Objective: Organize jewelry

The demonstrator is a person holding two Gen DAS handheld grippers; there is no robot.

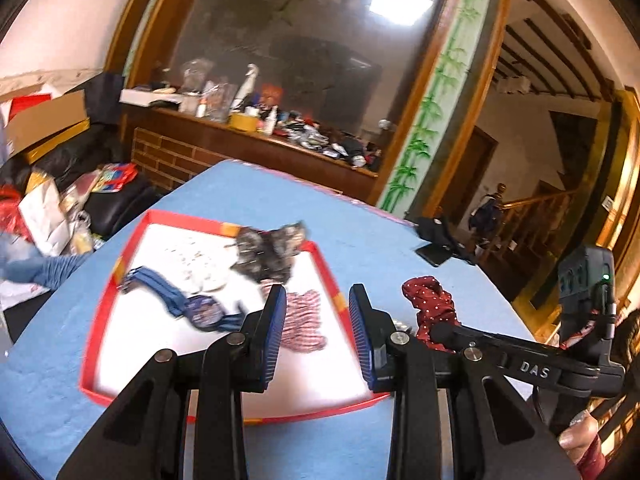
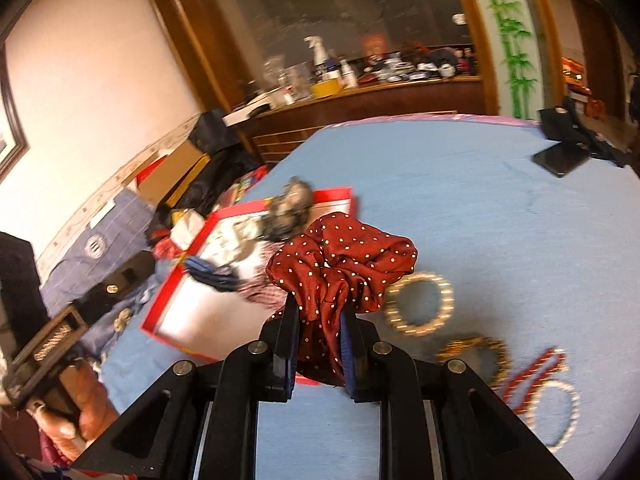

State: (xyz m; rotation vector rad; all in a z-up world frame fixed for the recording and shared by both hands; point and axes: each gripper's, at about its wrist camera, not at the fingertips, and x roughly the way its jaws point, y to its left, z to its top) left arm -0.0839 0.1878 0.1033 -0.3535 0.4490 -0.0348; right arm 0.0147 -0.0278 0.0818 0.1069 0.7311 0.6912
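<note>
Red dotted scrunchie [image 2: 340,268] is pinched between the right tongs [image 2: 320,344], raised above the blue desk [image 2: 480,208], just right of the red-rimmed tray [image 1: 332,276]. Left tongs [image 1: 318,320] are held spread, empty, over that tray.

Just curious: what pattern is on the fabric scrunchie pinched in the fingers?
Dark red scrunchie with small white polka dots, clearest in the right wrist view.

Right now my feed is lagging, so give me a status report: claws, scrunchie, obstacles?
Right claw shut on red dotted scrunchie. Left claw open, empty, over red tray. Bracelets loose on blue table.
</note>
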